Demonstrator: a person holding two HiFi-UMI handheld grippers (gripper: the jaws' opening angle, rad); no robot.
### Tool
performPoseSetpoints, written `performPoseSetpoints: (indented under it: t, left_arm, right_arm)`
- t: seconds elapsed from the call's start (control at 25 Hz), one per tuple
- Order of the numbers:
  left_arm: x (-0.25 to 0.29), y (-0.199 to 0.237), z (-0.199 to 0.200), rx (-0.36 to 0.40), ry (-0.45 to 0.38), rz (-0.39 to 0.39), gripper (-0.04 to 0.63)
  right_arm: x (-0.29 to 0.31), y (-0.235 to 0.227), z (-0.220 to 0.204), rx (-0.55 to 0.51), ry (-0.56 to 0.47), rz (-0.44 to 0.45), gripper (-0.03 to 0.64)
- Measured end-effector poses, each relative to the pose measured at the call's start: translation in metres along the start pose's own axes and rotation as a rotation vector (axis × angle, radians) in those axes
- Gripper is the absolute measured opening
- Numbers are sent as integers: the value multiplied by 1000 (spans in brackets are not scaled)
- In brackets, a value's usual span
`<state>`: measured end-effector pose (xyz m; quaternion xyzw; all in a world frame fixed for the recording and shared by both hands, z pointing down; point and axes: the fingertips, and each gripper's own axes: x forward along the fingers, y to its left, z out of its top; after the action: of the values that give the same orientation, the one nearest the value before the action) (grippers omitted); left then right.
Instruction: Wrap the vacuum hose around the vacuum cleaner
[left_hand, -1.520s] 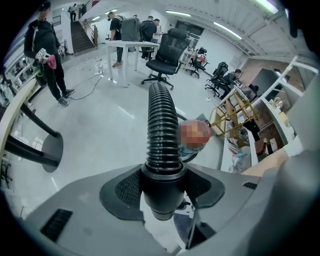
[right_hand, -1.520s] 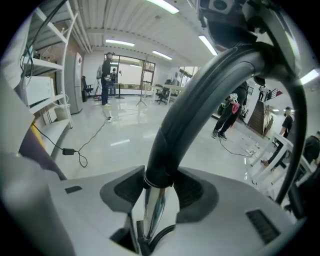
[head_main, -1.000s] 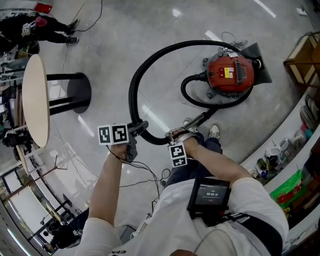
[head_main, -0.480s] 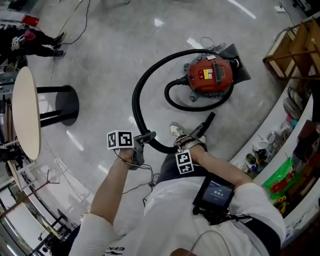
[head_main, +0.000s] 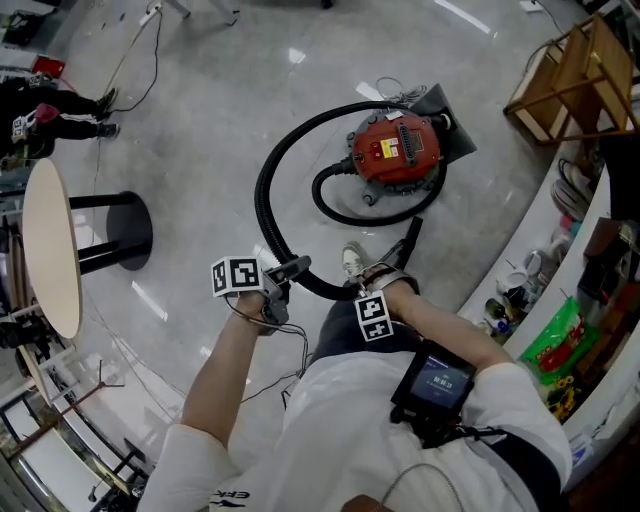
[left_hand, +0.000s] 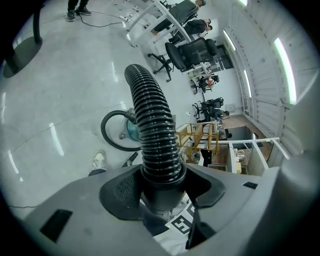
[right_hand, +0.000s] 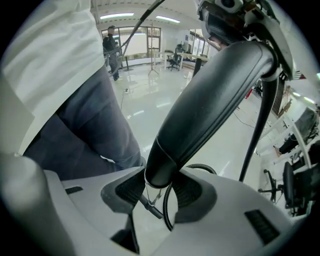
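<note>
1. Vacuum hose (left_hand: 152, 125): black and ribbed. Its near end is clamped at the cuff between the pads of the left gripper (left_hand: 161, 187), close in front of the person.
2. Smooth rigid tube (right_hand: 210, 105) at the hose's end: pinched in the right gripper (right_hand: 159, 186), just beside the left one.
3. Hose, middle run: a wide loose arc lying on the floor (head_main: 200, 120), unwrapped.
4. Vacuum cleaner (head_main: 395, 150): red, standing farther off, with one hose turn curling at its base. The wrapping looks barely begun, with most of it left.
5. Views: only the head view shows the full arc. Only the gripper views show the pads in contact.
</note>
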<state>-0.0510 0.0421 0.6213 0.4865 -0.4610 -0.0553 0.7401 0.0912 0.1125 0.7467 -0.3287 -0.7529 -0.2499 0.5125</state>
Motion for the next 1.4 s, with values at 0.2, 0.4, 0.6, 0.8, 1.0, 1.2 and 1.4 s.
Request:
performPoseSetpoints:
  t: [0.2,0.4,0.6,0.8,1.0,1.2,1.4]
  left_arm:
    - [17,-8,-5,-41,32,-49,227]
    - [44,-10,-13,-100,66,-97,227]
    - [80,-13,-28,-187,88,-129,227]
    - [123,-27,-45,-246,120,-157,227]
    - [161,-46,-63,-286,139,-190,227]
    - [175,-64,-74,-279,150,-231,227]
    - [162,-68,-76,-65,180,-162,227]
  right_arm:
    - [-12,1,-30,-18,64,7,169]
    - [-18,5,-70,-45,138,23,167]
    - [-23,17,-117,-106,199,65,167]
    - [-30,29,-168,-166,237,103,166]
    - [-38,43,-214,-225,265,140,166]
    - [-42,49,-246,-264,291,162,164]
    - [-43,48,-254,-254,273,156,164]
